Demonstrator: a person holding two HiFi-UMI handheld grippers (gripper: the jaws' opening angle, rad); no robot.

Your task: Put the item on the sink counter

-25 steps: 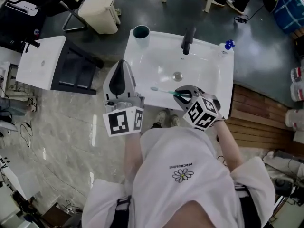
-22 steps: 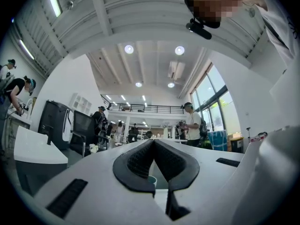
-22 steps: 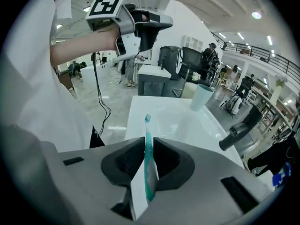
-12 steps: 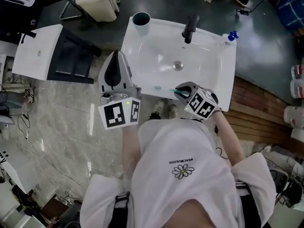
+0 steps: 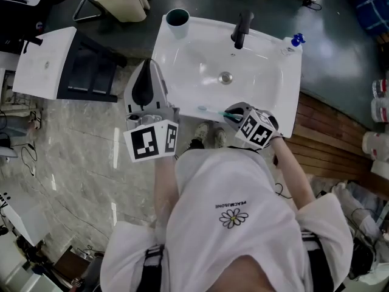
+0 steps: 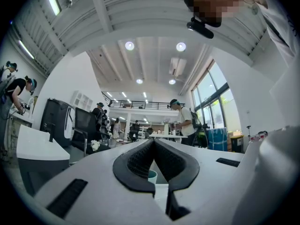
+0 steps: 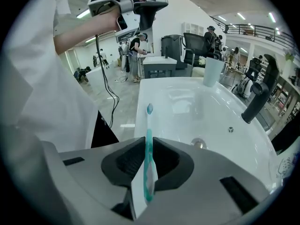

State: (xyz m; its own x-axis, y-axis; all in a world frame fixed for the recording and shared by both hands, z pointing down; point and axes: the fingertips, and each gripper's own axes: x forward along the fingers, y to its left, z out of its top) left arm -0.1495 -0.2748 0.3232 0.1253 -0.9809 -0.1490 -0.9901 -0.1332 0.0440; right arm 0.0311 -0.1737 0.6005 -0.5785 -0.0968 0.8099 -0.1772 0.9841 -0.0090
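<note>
A teal and white toothbrush [image 7: 148, 158] is clamped between the jaws of my right gripper [image 7: 148, 159], its head [image 7: 149, 108] sticking out over the near rim of the white sink [image 7: 197, 111]. In the head view the right gripper [image 5: 231, 115] hovers at the sink's front edge, and the toothbrush [image 5: 211, 111] points left over the counter [image 5: 182, 99]. My left gripper [image 5: 146, 78] is held up at the sink's left side, jaws shut with nothing between them. In the left gripper view [image 6: 153, 146] it looks out across the room.
A black tap [image 5: 241, 29] stands at the back of the sink, a drain [image 5: 225, 76] in the basin's middle. A teal cup [image 5: 177, 19] sits at the back left corner, a blue-topped bottle [image 5: 292, 43] at the back right. A white cabinet [image 5: 45, 62] stands left.
The right gripper with the toothbrush has drawn back slightly toward the sink's front edge. The left gripper stays raised at the sink's left side.
</note>
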